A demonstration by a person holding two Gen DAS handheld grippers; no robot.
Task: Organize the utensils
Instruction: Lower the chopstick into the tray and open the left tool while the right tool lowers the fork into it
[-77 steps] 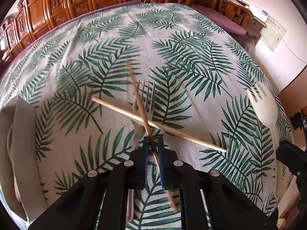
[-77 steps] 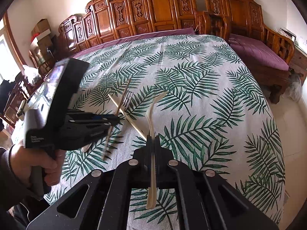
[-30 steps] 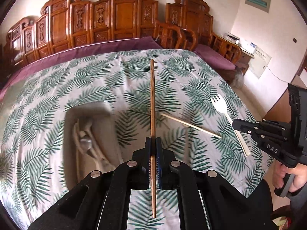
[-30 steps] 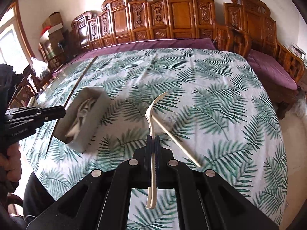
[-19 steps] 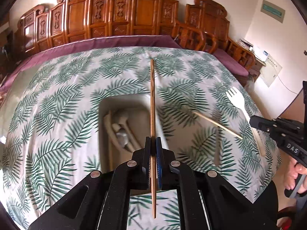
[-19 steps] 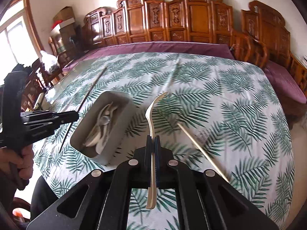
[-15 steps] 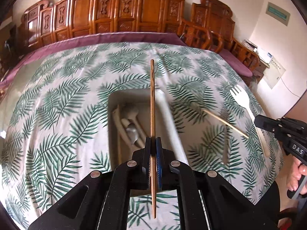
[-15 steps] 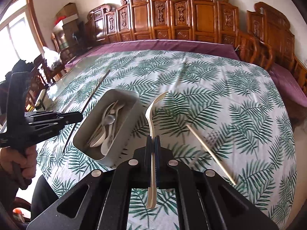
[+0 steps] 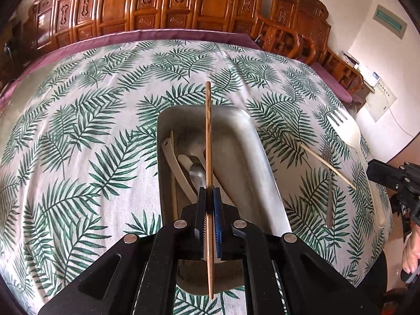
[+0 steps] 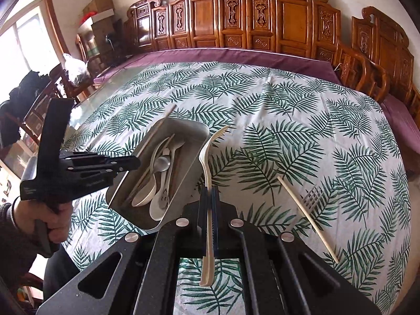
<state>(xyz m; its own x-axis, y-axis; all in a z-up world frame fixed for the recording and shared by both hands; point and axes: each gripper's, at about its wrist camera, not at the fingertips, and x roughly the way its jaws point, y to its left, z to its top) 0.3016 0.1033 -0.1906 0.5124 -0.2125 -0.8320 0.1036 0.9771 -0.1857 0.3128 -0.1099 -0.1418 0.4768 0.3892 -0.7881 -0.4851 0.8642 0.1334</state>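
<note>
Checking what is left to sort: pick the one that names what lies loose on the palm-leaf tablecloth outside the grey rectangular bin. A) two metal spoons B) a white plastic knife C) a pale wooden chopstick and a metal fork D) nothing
C: a pale wooden chopstick lies on the palm-leaf tablecloth beside a metal fork, both right of the grey rectangular bin.

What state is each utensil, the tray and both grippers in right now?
left gripper: shut on the dark chopstick.
dark chopstick: held above the tray.
right gripper: shut on the cream fork.
cream fork: held in the air, tines away from the camera.
tray: on the tablecloth, spoons and other utensils inside.
light chopstick: loose on the cloth.
metal fork: loose on the cloth, under the light chopstick.
</note>
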